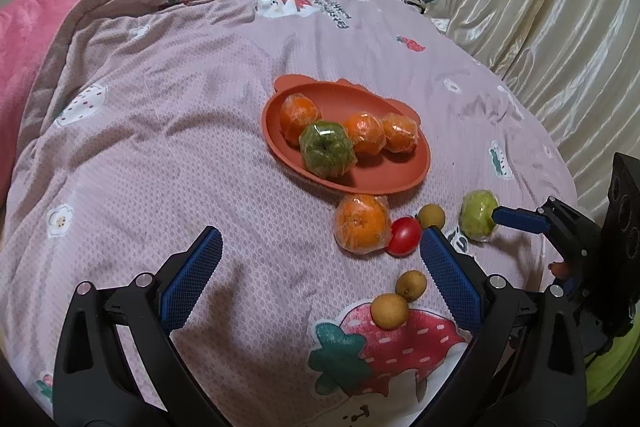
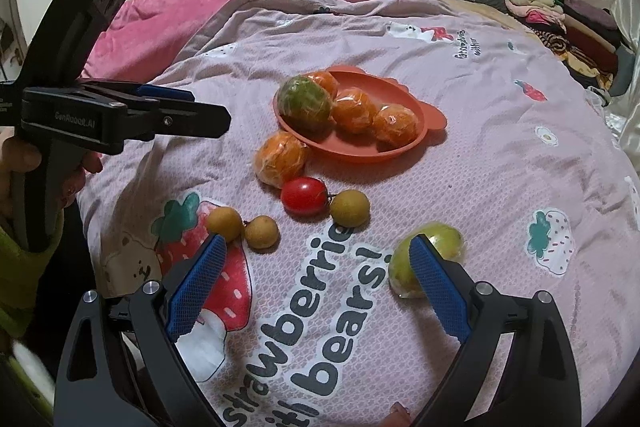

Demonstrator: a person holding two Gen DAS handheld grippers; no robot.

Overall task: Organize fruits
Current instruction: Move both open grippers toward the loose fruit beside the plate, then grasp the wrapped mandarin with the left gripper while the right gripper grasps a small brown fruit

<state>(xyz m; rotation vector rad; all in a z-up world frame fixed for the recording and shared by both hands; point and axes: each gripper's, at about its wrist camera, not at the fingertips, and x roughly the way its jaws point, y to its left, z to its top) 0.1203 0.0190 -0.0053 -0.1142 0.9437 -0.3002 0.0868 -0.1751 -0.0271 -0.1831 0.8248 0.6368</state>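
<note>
Nearest the right wrist camera, the right gripper [image 2: 316, 287] stands spread wide above the printed bedspread [image 2: 500, 163], its right blue pad lying in front of a wrapped pale green fruit [image 2: 440, 239]; whether it touches is unclear. The left gripper [image 1: 320, 275] is likewise spread, holding nothing. Just beyond lie two small tan fruits [image 2: 244, 227] side by side, then a red tomato [image 2: 304, 195] touching a third tan fruit [image 2: 349, 207]. A wrapped orange [image 2: 281, 157] rests against the rim of the orange plate [image 2: 404, 147], which holds a wrapped green apple [image 2: 305, 103] and three wrapped oranges [image 2: 394, 126]. Farther off sit a pink quilt [image 2: 200, 7] and folded clothes [image 2: 568, 27].
</note>
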